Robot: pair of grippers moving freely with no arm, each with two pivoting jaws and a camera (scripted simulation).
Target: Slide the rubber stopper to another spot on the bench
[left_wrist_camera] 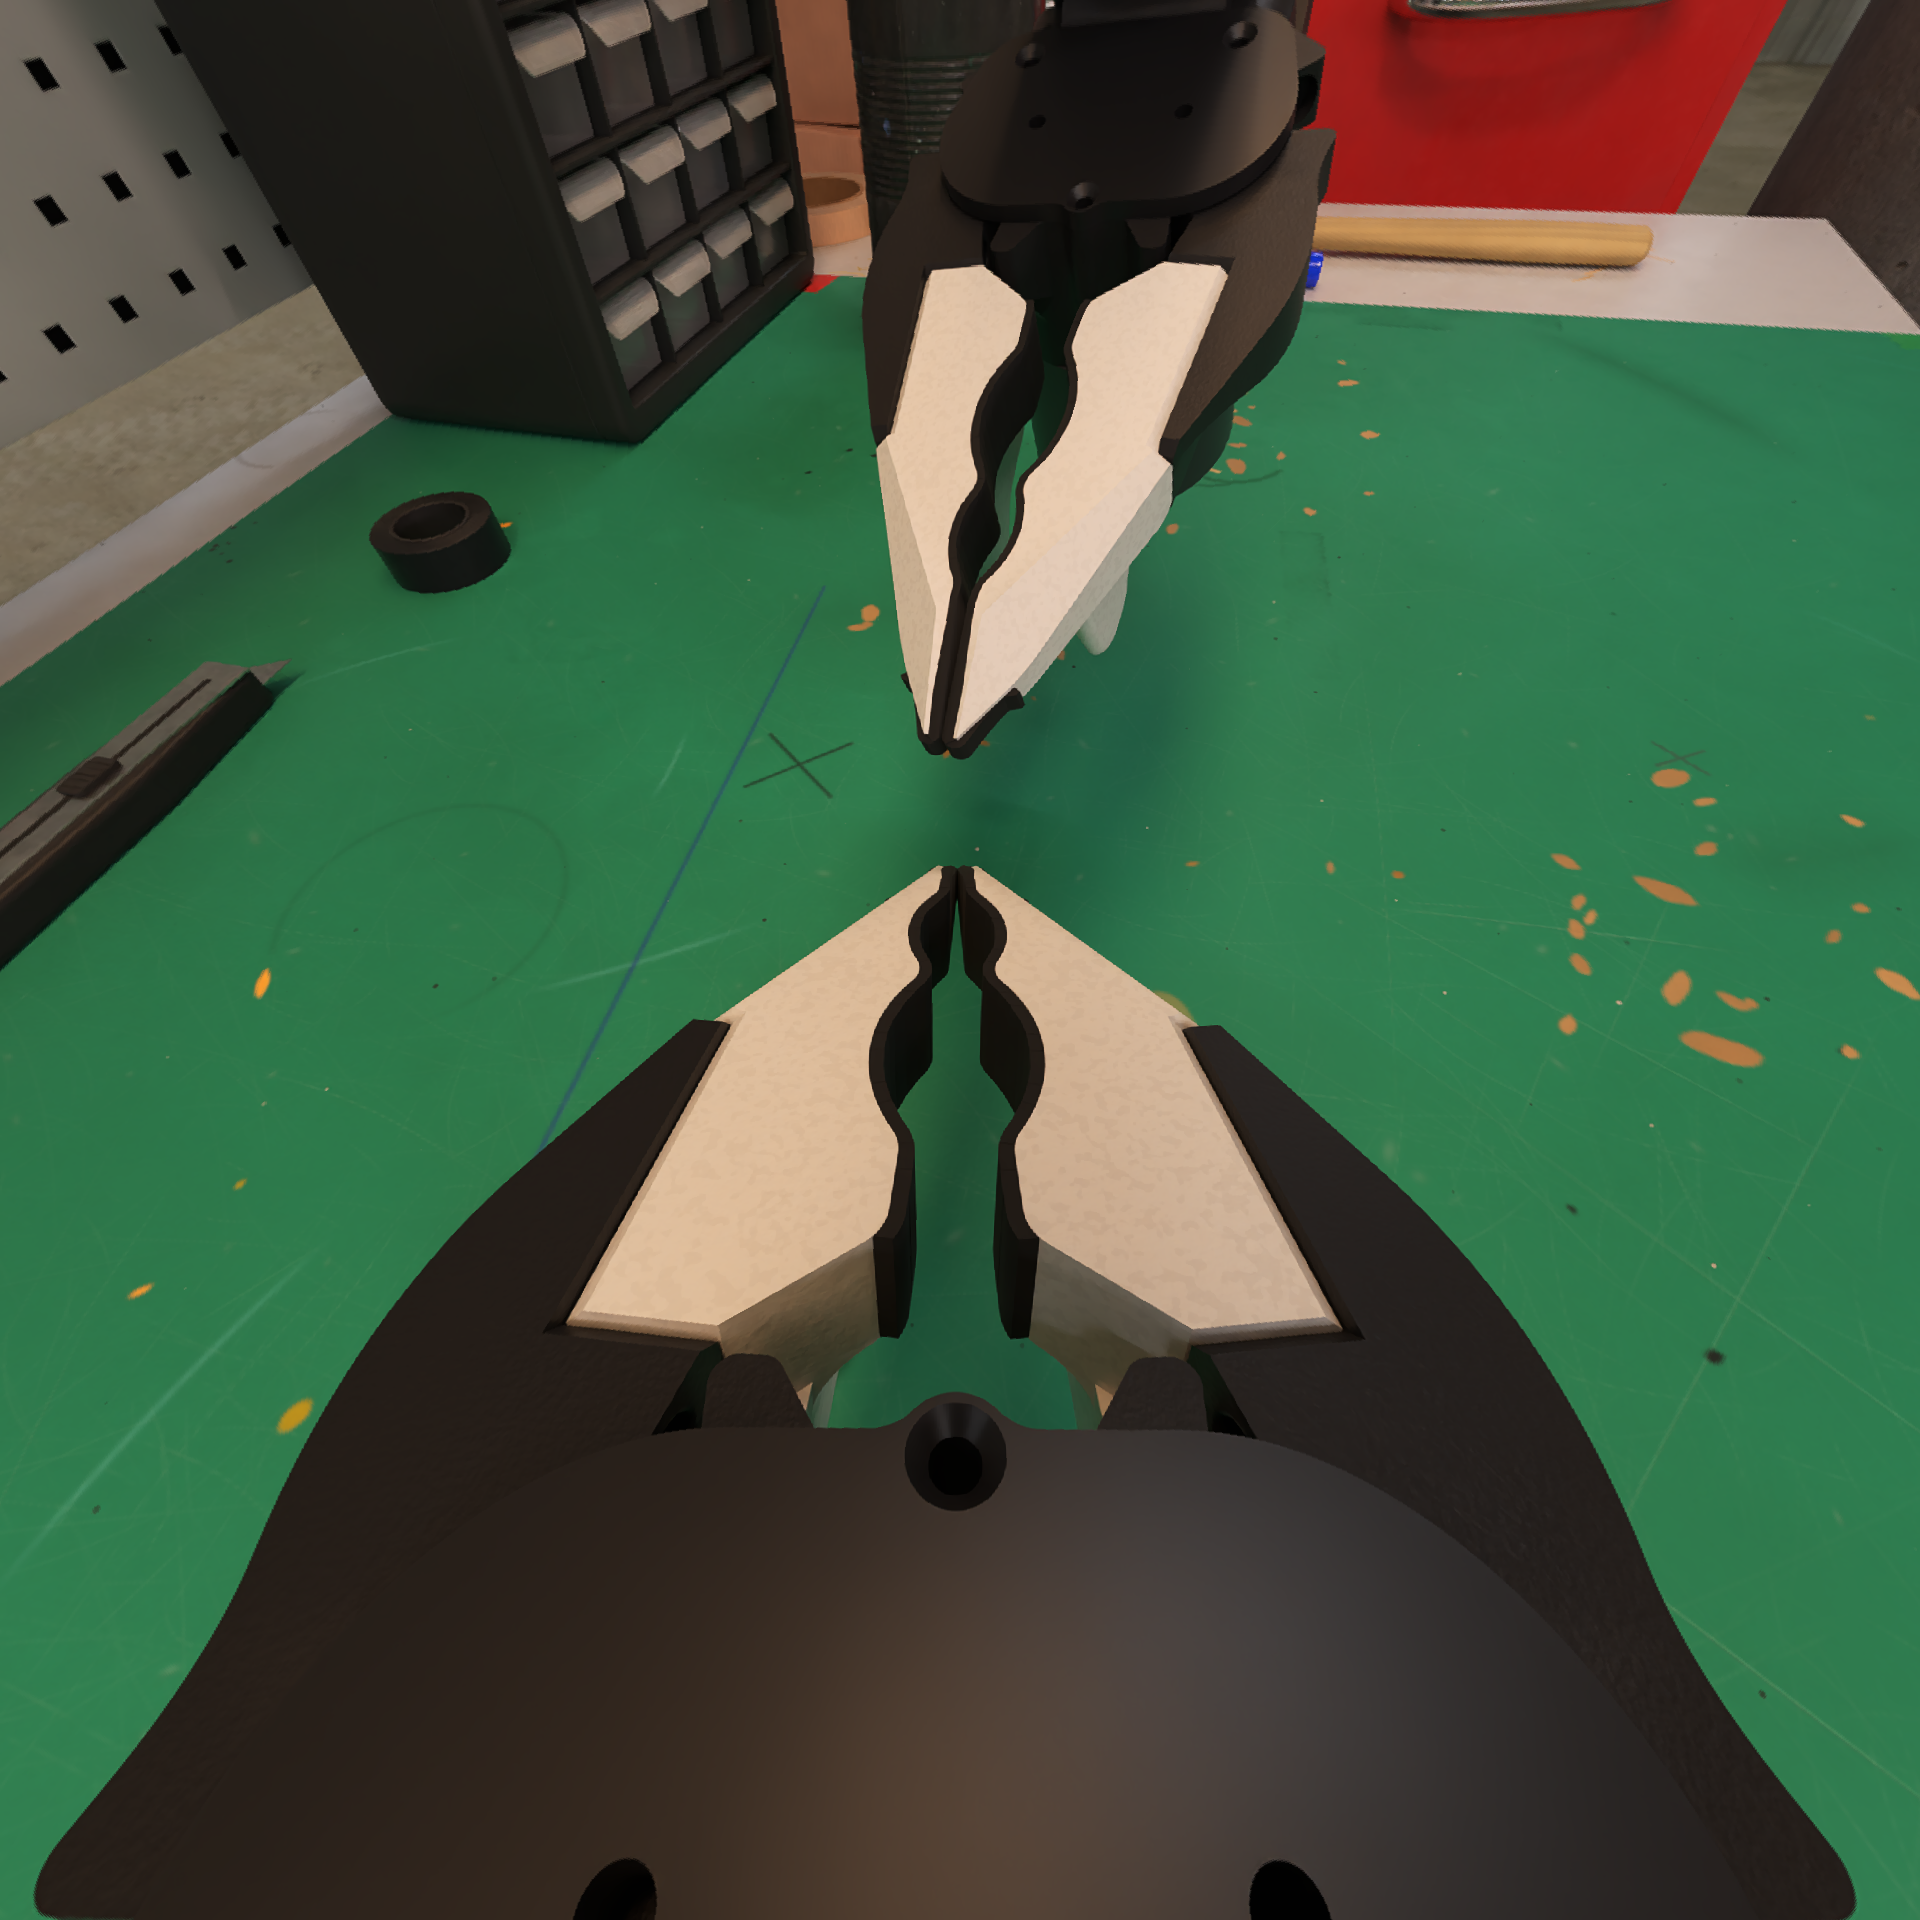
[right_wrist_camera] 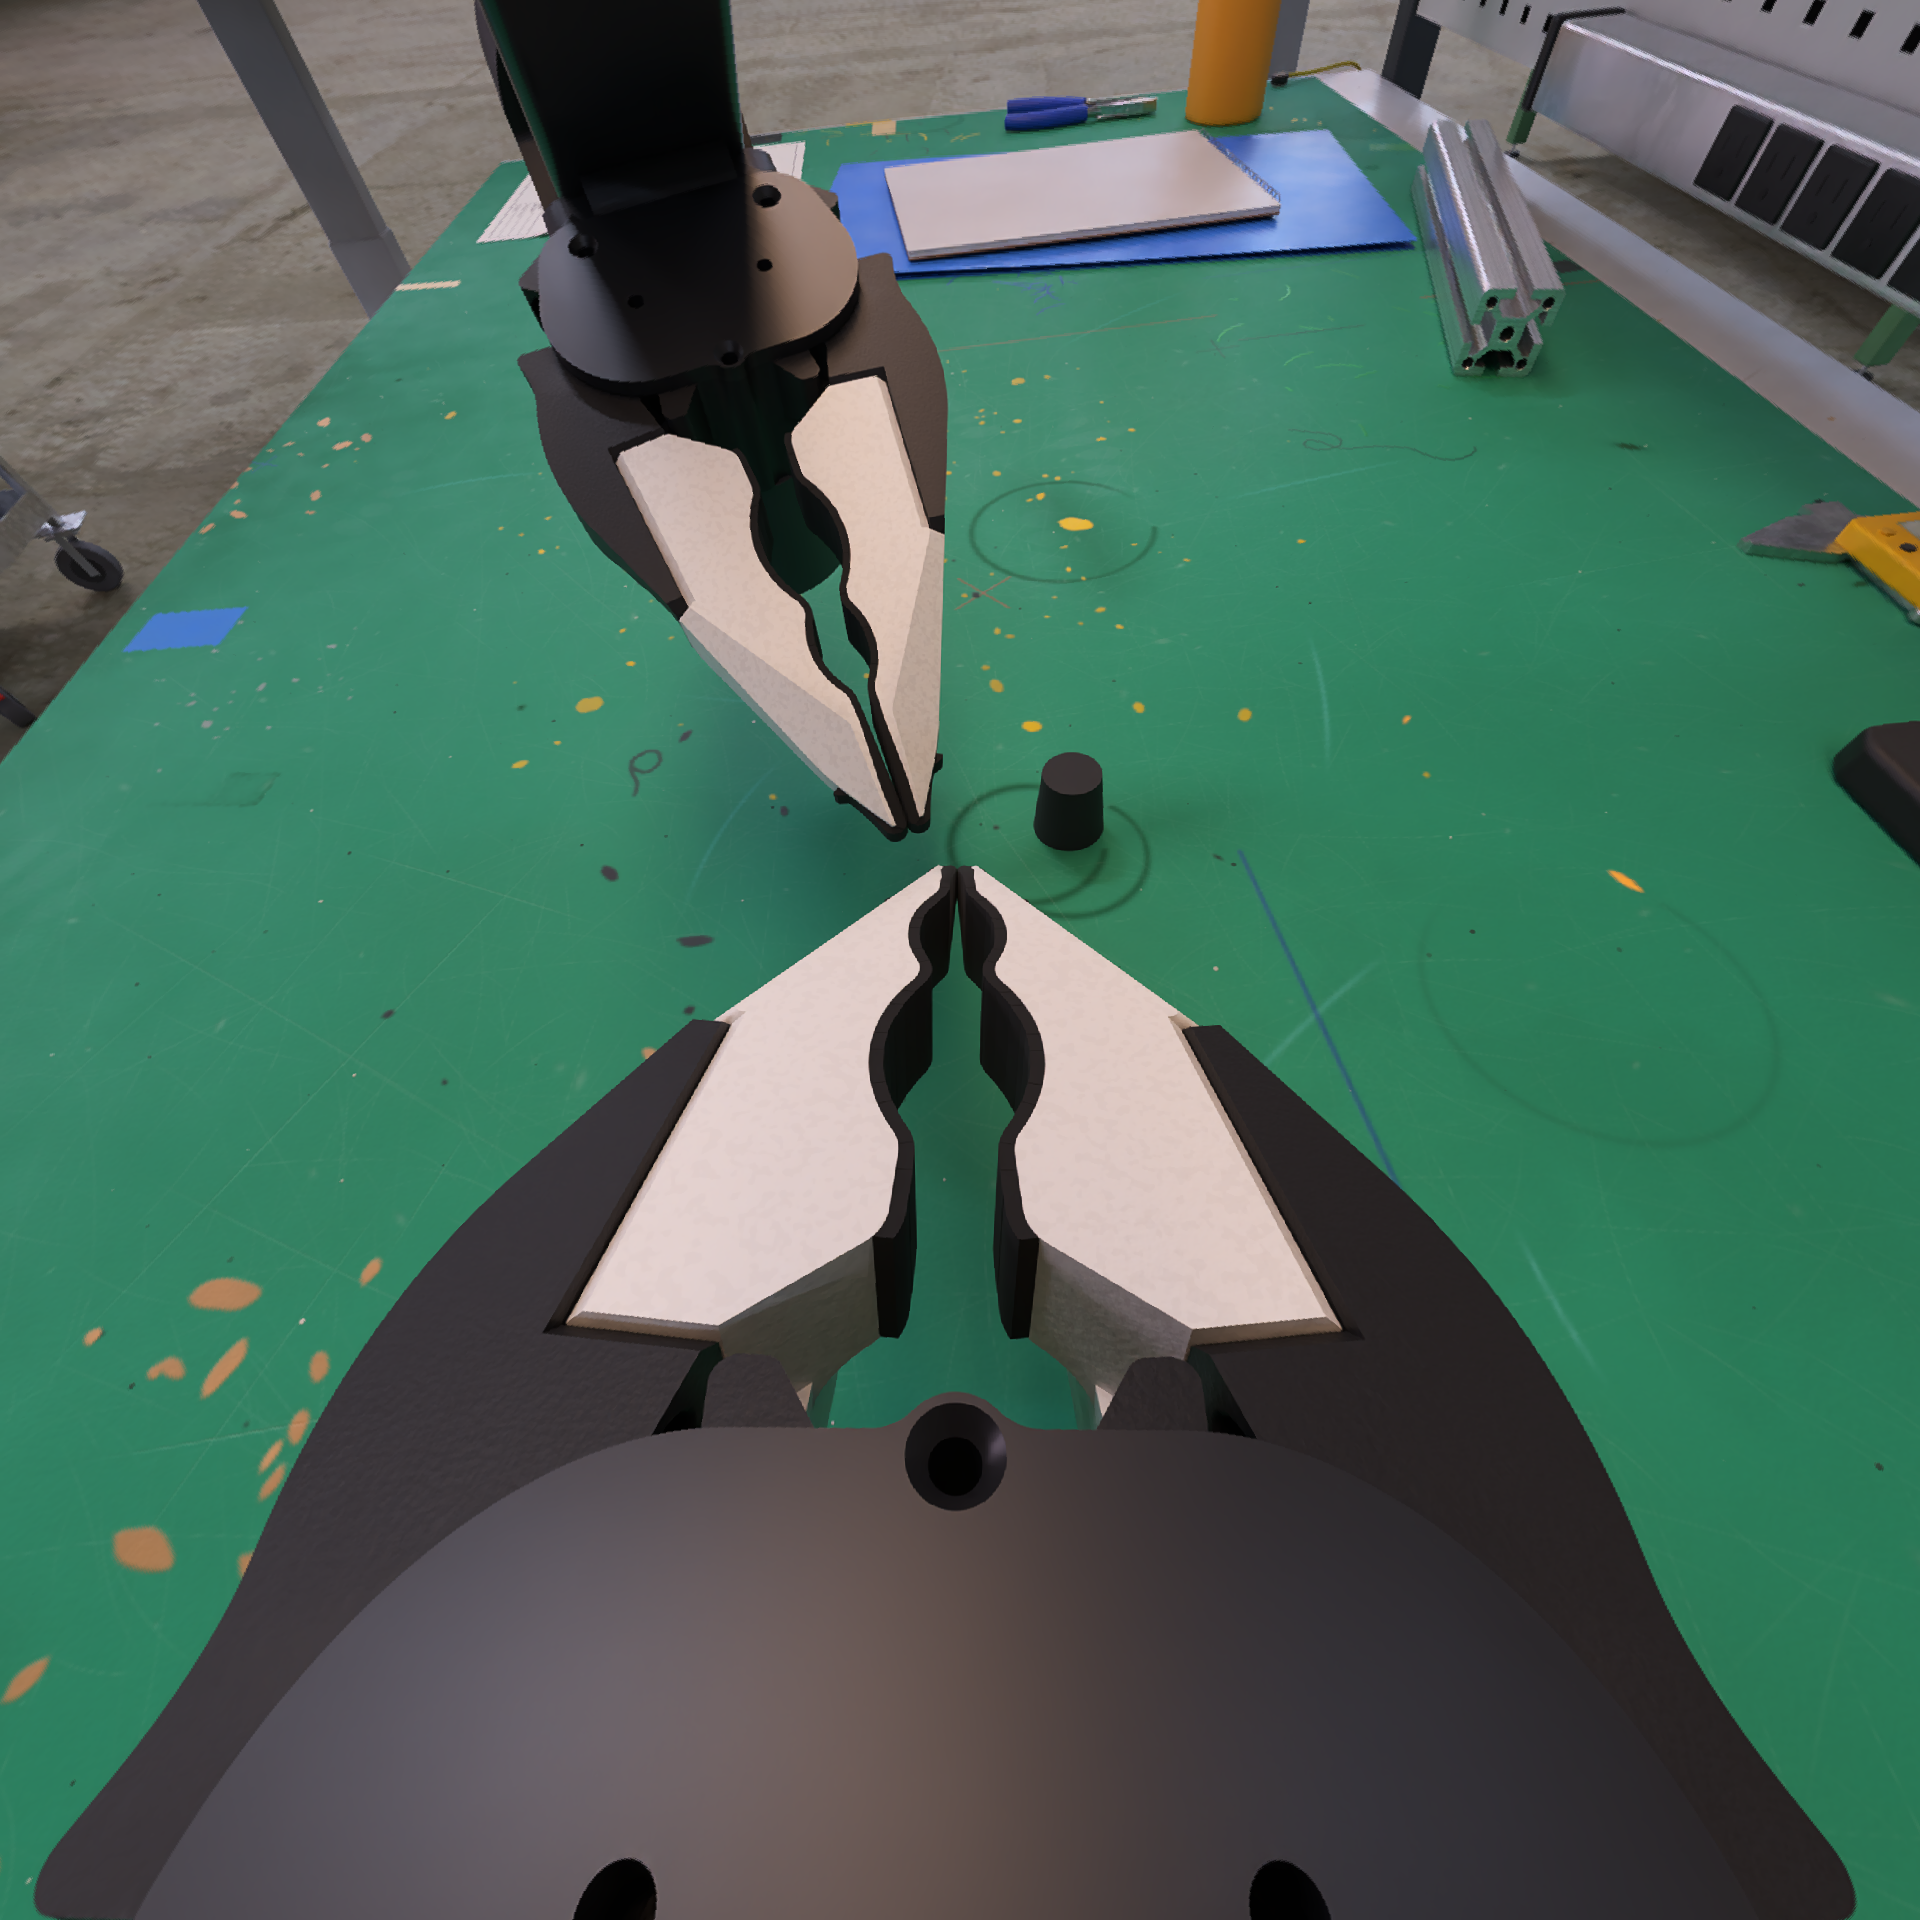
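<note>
The rubber stopper (right_wrist_camera: 1068, 802) is a small black tapered plug that stands upright on the green bench mat (right_wrist_camera: 1507, 675). It shows only in the right wrist view, just ahead and right of my right gripper (right_wrist_camera: 956, 871), apart from it. My right gripper is shut and empty. My left gripper (right_wrist_camera: 906, 826) points toward it, tip to tip, just left of the stopper and not touching it. In the left wrist view my left gripper (left_wrist_camera: 956, 871) is shut and empty, and the right gripper (left_wrist_camera: 948, 748) faces it. The stopper is not seen there.
A black drawer cabinet (left_wrist_camera: 582, 187), a black ring (left_wrist_camera: 440, 540) and a utility knife (left_wrist_camera: 125, 790) lie to the left gripper's left. A board on a blue sheet (right_wrist_camera: 1081, 192), an aluminium profile (right_wrist_camera: 1486, 249) and a yellow tool (right_wrist_camera: 1881, 551) lie beyond the stopper.
</note>
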